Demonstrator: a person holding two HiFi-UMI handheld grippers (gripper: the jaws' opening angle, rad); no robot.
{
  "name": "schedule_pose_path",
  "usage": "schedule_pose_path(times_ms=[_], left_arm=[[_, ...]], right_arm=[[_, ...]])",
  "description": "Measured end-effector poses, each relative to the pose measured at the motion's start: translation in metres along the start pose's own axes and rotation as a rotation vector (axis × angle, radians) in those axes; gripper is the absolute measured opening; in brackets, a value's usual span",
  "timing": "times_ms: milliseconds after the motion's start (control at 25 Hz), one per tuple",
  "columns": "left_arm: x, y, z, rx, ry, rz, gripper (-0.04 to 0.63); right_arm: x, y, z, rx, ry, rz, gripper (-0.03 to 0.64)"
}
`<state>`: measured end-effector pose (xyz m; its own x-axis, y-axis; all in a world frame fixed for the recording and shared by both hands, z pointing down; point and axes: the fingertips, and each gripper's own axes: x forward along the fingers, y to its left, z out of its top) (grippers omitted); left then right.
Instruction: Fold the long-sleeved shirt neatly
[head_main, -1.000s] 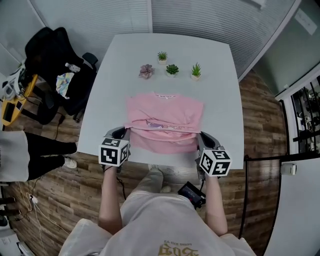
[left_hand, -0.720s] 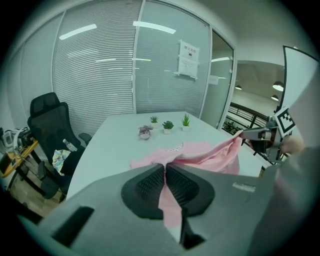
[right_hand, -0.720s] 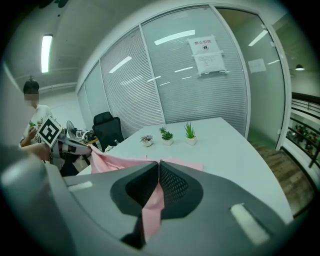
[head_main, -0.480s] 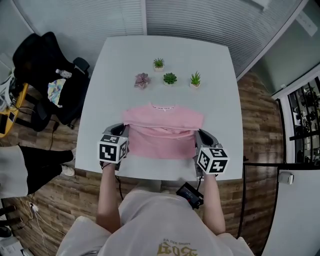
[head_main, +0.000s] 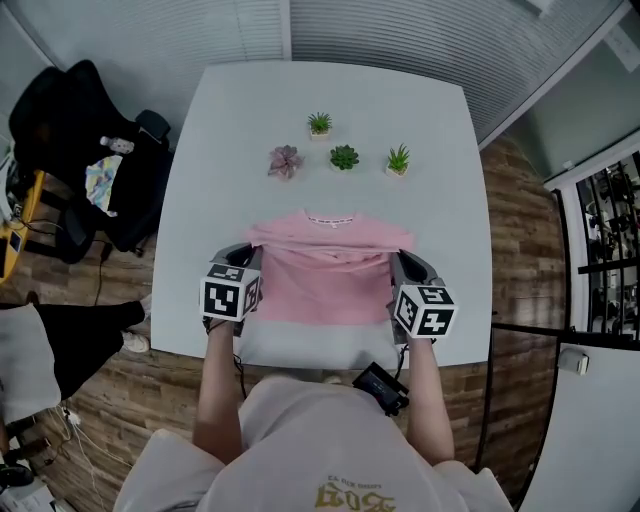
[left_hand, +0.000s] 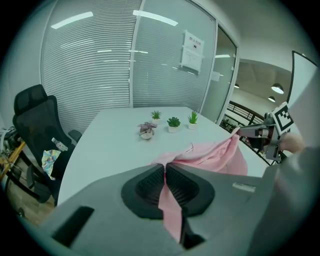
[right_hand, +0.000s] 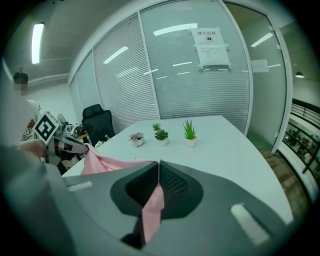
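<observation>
On the white table (head_main: 330, 120), head view: the pink shirt (head_main: 325, 290) lies doubled, one edge raised between the left gripper (head_main: 246, 260) and the right gripper (head_main: 402, 262). Left gripper view: jaws pinching pink cloth. Right gripper view: likewise clamped on fabric. Likely the hem-to-collar fold; next, lay that edge down square, then release.

On the table (head_main: 230, 150), 4 potted plants (head_main: 344, 157) stand behind the shirt (head_main: 325, 290).

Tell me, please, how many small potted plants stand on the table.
4: purplish plant leftmost, rear plant farthest back, middle plant centred, right plant rightmost. None looks hidden.
</observation>
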<state>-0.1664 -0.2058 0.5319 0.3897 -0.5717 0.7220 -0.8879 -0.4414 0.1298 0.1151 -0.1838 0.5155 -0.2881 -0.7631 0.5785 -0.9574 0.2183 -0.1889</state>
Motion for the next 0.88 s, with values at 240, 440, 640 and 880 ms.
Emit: schedule_pose_path(times_ms=[240, 440, 640, 880], left_arm=[[0.025, 0.009, -0.002, 0.013, 0.036, -0.012, 0.02], [0.039, 0.011, -0.006, 0.029, 0.058, -0.013, 0.021], [0.048, 0.013, -0.008, 0.045, 0.077, -0.011, 0.026], [0.048, 0.018, -0.001, 0.088, 0.051, 0.043, 0.08]], right_arm=[[0.025, -0.005, -0.003, 0.034, 0.033, 0.01, 0.018], [0.04, -0.01, -0.009, 0.041, 0.066, -0.002, 0.018], [0.047, -0.013, -0.014, 0.06, 0.087, -0.009, 0.035], [0.042, -0.022, -0.016, 0.092, 0.092, -0.053, 0.067]])
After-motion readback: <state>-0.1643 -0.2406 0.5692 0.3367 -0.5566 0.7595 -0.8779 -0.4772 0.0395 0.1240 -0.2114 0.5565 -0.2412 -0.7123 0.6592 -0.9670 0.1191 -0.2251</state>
